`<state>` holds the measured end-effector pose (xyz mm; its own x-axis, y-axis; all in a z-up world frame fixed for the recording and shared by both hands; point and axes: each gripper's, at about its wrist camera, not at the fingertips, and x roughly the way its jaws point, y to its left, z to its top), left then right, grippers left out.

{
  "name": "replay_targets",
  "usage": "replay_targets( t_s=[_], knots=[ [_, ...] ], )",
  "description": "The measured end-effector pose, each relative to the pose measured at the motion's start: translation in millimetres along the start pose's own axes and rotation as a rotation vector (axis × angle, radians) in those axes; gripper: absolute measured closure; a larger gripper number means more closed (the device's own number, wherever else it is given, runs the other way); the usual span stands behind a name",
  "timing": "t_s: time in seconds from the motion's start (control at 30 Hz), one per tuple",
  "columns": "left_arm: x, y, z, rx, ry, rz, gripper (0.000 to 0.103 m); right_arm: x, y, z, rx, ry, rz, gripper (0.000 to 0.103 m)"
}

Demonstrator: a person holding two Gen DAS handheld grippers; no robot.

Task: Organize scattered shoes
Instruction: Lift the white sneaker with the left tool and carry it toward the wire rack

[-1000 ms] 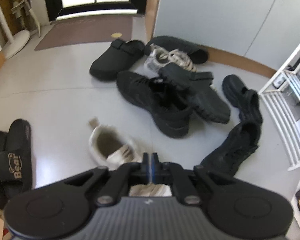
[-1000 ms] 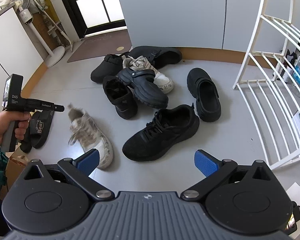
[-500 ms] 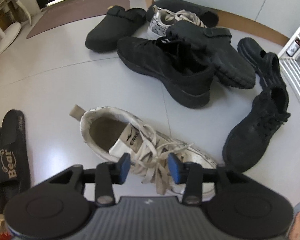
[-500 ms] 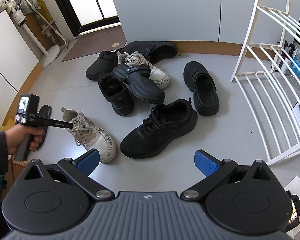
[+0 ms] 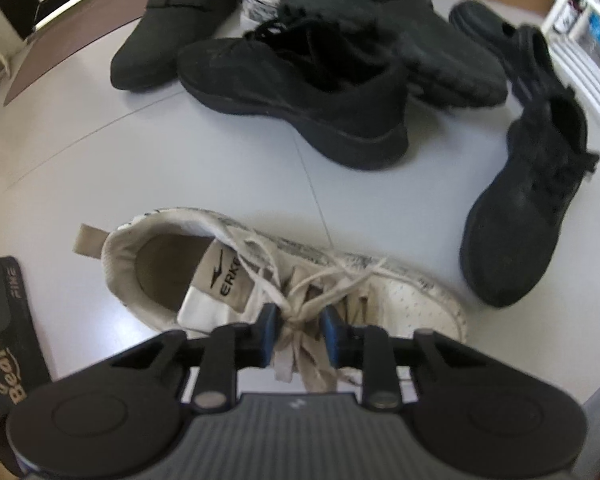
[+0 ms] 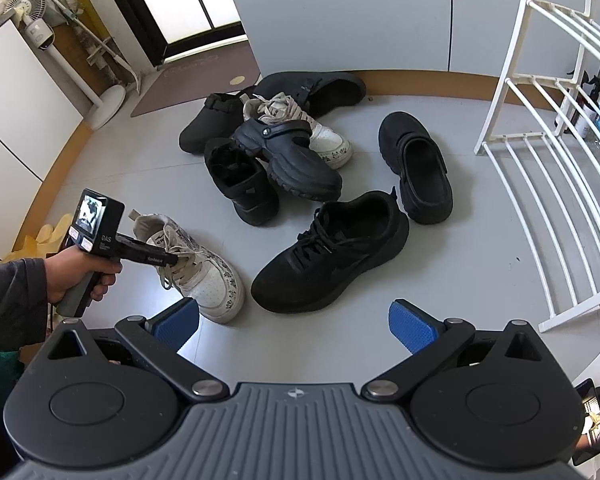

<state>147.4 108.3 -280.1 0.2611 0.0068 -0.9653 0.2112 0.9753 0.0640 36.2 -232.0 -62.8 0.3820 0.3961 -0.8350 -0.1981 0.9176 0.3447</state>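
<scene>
Black shoe pile (image 6: pixel 276 160) behind, black sneaker (image 6: pixel 332 252) just right, white rack (image 6: pixel 540 200) far right. White sneaker (image 5: pixel 260 276) on floor (image 5: pixel 100 168); left hand-held gripper (image 5: pixel 298 334) above laces, jaws narrow, closing around lace knot. Right hand-held gripper (image 6: pixel 294 326) wide, empty.

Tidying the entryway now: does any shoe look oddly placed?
Yes. A black clog lies piled on a black sneaker and a white sneaker, whose mate sits apart, its laces between the closing left tongs.

Sneaker (image 6: pixel 196 264) left of laced shoe (image 6: pixel 332 252), pile (image 6: pixel 268 148) behind, rack (image 6: pixel 548 168) right
</scene>
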Motion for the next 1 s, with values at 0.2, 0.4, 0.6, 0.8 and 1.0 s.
replay_targets(
  t_s=[0.2, 0.4, 0.6, 0.8, 1.0],
  knots=[
    [2.1, 0.0, 3.0, -0.007, 0.005, 0.019, 0.092, -2.2, -1.7, 1.3, 0.008, -0.007, 0.003, 0.000],
    [-25.1, 10.5, 7.5, -0.064, -0.050, 0.009, 0.093, -4.4, -1.0, 1.2, 0.000, -0.016, 0.006, 0.000],
    [-46.0, 29.5, 7.1, -0.179, -0.038, -0.030, 0.093, -12.8, -0.1, 3.8, -0.002, -0.044, 0.009, 0.000],
    [-64.0, 27.1, -0.2, -0.193, -0.027, -0.040, 0.093, -19.4, -0.9, 4.9, -0.006, -0.067, 0.001, 0.000],
    [-99.6, 22.3, -4.7, -0.202, -0.049, -0.044, 0.093, -22.2, 0.6, 4.0, -0.015, -0.079, -0.006, 0.000]
  ],
)
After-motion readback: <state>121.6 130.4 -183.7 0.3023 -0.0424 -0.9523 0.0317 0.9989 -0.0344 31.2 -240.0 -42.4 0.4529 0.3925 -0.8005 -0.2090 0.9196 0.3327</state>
